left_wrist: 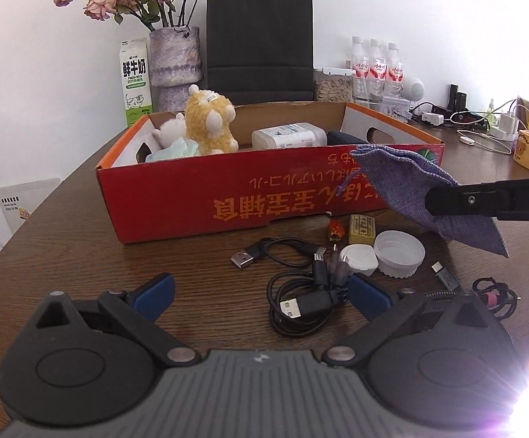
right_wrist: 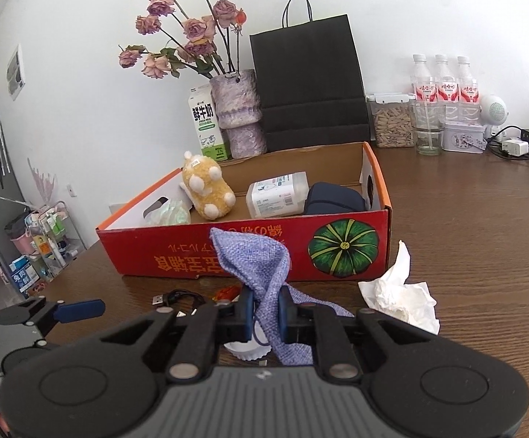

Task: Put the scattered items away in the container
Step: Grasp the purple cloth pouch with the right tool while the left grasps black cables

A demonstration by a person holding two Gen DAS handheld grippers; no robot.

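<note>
The right tool (right_wrist: 266, 310) is clamped on a purple cloth pouch (right_wrist: 261, 259), which hangs clear of the surface (right_wrist: 483, 241) just in front of the red box (right_wrist: 177, 252). The left tool (left_wrist: 261, 294) has its fingers apart over a black cable (left_wrist: 301, 306). Near the cable lie a white cap (left_wrist: 399, 252) and a crumpled tissue (right_wrist: 399, 295). In the box sit a yellow plush toy (right_wrist: 208, 191) and a white bottle (right_wrist: 277, 193).

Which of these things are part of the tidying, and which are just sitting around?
Job: red box, purple pouch in right gripper, cables, white cap, tissue.
Bystanders: vase, milk carton, black bag, bottles.
</note>
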